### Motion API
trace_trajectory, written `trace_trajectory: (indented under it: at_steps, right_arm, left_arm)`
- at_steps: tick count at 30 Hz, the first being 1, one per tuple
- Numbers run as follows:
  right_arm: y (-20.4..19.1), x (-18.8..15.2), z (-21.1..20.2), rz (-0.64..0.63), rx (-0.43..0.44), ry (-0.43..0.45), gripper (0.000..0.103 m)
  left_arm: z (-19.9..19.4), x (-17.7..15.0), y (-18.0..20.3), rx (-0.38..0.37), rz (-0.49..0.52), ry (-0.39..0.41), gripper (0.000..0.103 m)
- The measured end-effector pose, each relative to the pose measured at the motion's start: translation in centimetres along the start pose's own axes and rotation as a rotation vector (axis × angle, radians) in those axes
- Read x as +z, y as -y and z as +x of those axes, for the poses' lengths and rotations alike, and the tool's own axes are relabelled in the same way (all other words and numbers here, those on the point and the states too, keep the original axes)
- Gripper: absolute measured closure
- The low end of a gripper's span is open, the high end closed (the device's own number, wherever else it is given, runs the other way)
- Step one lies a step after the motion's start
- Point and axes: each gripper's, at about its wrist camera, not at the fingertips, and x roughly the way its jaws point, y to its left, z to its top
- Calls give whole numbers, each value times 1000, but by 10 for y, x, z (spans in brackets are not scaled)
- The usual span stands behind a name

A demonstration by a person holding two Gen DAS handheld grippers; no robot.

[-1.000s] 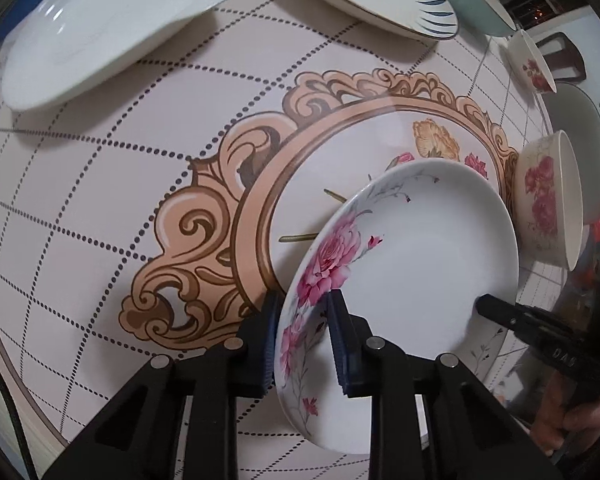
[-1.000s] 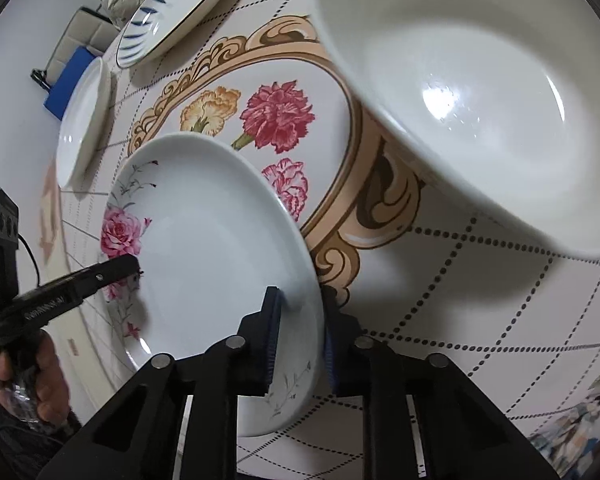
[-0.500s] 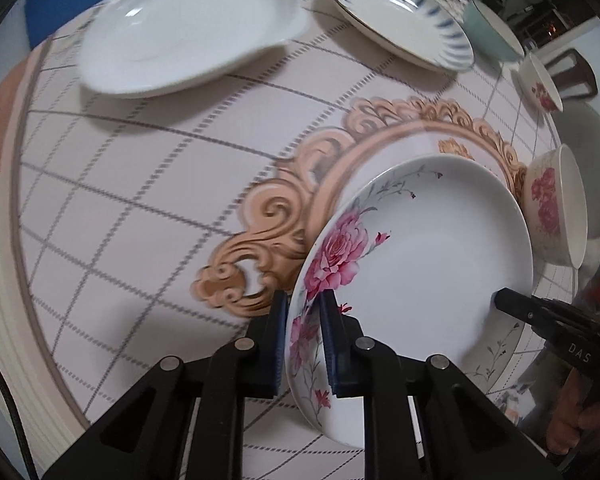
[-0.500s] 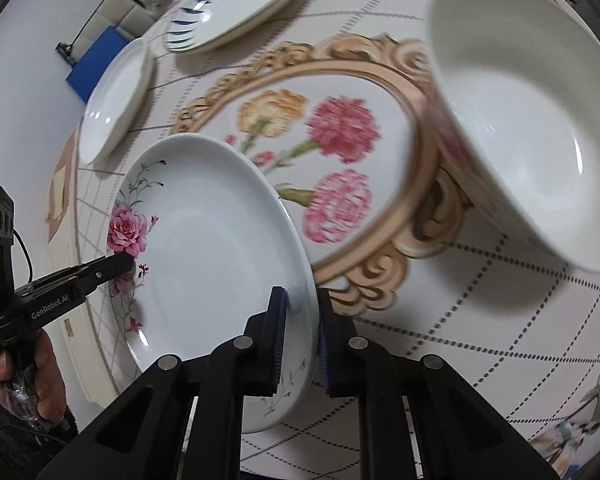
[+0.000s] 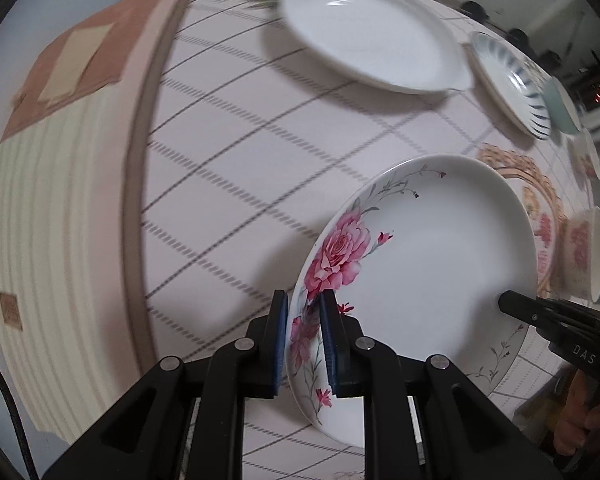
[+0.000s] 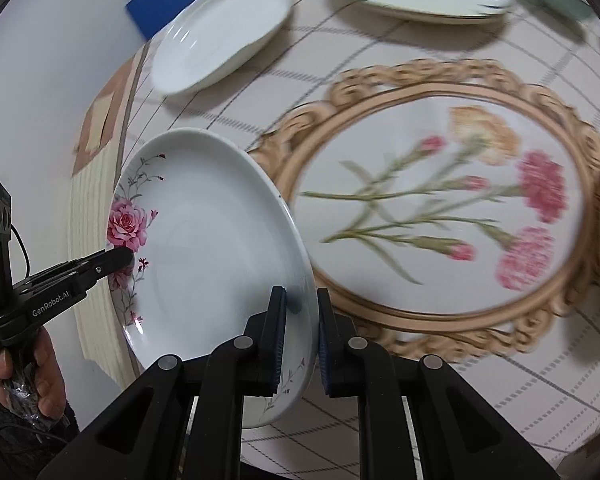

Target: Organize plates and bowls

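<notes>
A white plate with a pink rose [image 5: 432, 248] hangs tilted above the tablecloth, held at two opposite rims. My left gripper [image 5: 303, 300] is shut on the rose side of the rim. My right gripper [image 6: 300, 294] is shut on the plain side of the same plate [image 6: 212, 240]. Each gripper shows in the other's view: the right gripper [image 5: 508, 304] at the plate's far rim, and the left gripper [image 6: 120, 258] by the rose, with a hand below it.
A plain white plate [image 5: 372, 36] lies at the back, a blue-striped plate [image 5: 508, 80] and a green bowl [image 5: 562, 108] beyond it. A floral bowl [image 5: 584, 256] stands at the right. The table's edge [image 5: 136, 184] lies left. A blue object [image 6: 164, 0] sits behind the table.
Both grippers have carried the rose plate off the flower medallion toward the table's edge and a little upward. The large white bowl has slid out of the right wrist view.
</notes>
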Motion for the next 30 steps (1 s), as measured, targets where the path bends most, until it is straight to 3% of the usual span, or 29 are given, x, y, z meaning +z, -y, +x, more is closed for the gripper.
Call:
trace_trajectory:
  at_steps: [9,21,28,30]
  right_arm:
    - [-23,-7,29,-39,-33,-77,87]
    - [2,-46,30,-6,-62,-144,87]
    - [-1,-46,43,8,-80,-171,84]
    - [-17,-34,53,18,-86,-181,83]
  left_arm:
    - [17,-22,-23,13,-41,-48,89]
    - [31,-64,3,20,7,-85,89]
    - [33,-62,21,58,36,-90,89]
    - [33,-61,26,69,38,-99,89]
